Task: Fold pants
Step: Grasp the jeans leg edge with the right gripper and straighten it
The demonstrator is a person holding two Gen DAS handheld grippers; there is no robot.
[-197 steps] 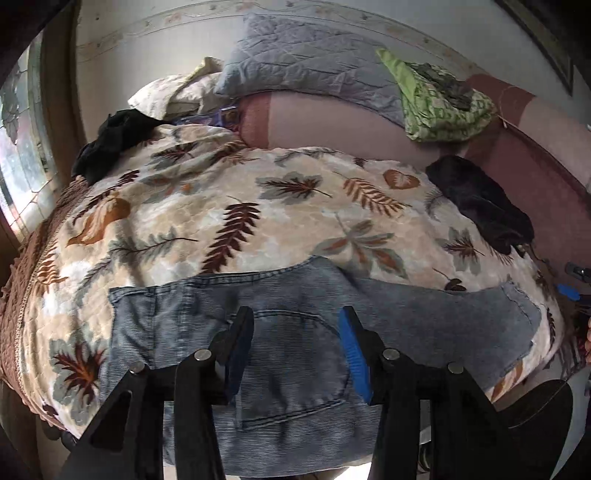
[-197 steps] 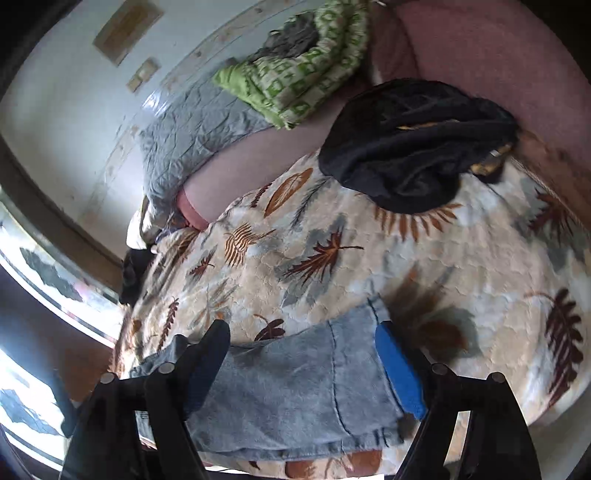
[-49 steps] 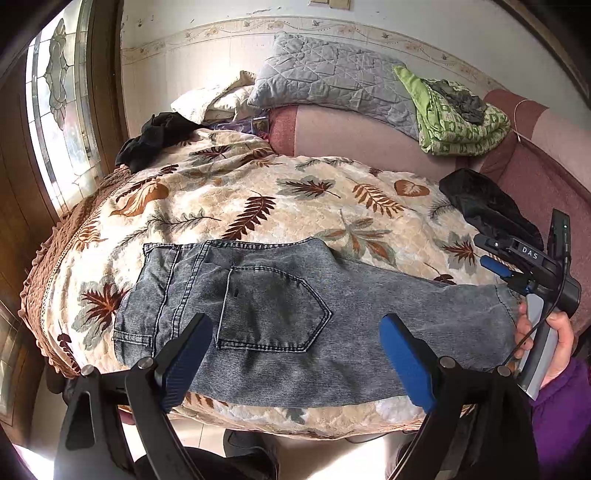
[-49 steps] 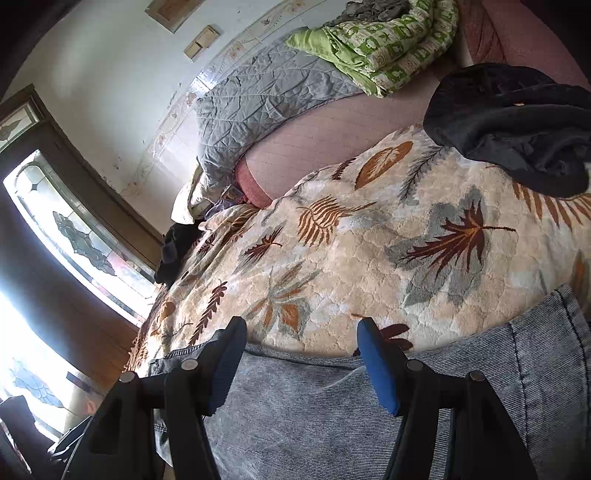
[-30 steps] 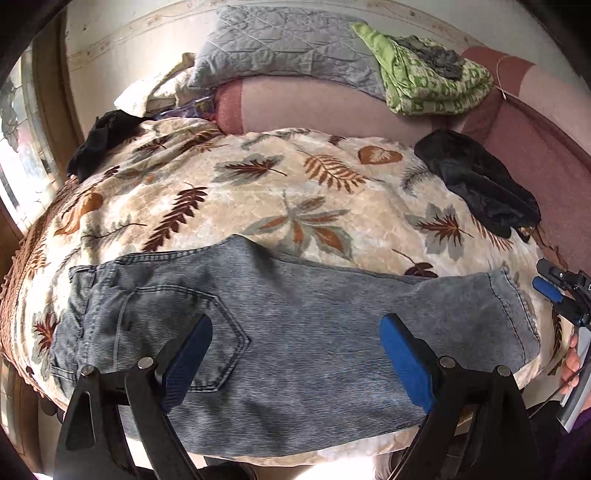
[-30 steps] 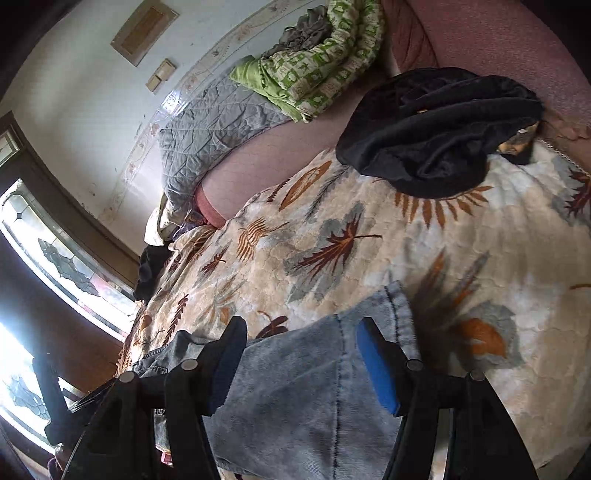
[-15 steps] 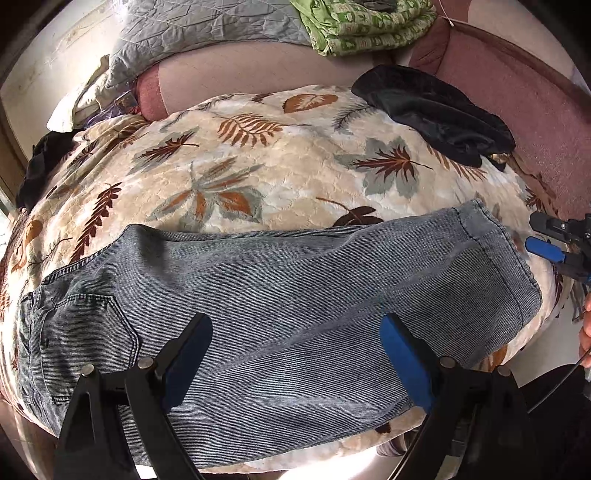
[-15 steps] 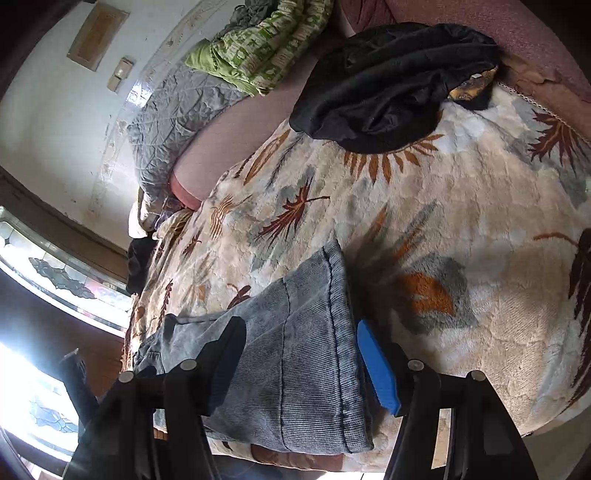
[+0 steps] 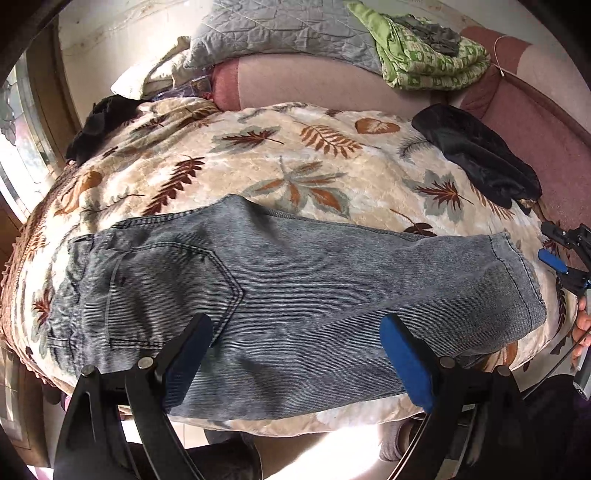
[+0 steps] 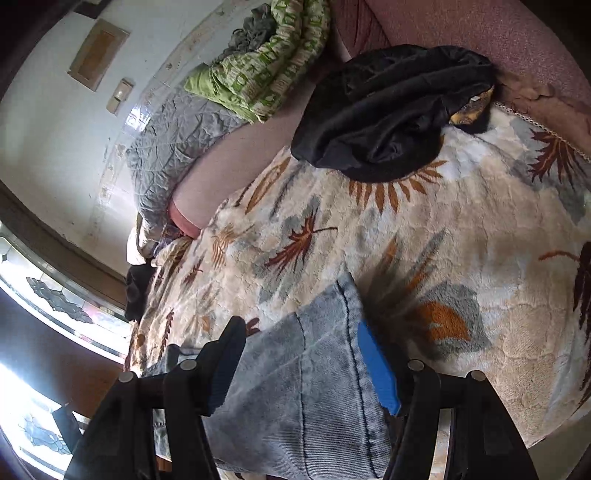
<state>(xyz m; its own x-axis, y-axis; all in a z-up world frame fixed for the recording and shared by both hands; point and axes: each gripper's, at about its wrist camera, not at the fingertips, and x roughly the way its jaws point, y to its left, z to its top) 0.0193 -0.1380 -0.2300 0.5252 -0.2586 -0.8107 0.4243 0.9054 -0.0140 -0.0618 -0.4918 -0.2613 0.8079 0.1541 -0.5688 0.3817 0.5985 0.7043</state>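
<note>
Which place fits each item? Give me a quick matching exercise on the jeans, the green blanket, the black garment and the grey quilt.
Things:
1. jeans
2. green blanket
3. black garment
4. grey quilt

Places:
A. bundled on top of the pink backrest
B. flat along the near edge of the leaf-print blanket
C. draped over the backrest by the wall
D. heaped at the leaf-print blanket's far right corner

Pairs: 1-B, 2-A, 3-D, 4-C

Grey-blue denim pants (image 9: 295, 295), folded lengthwise, flat on leaf-print blanket, back pocket up
</note>
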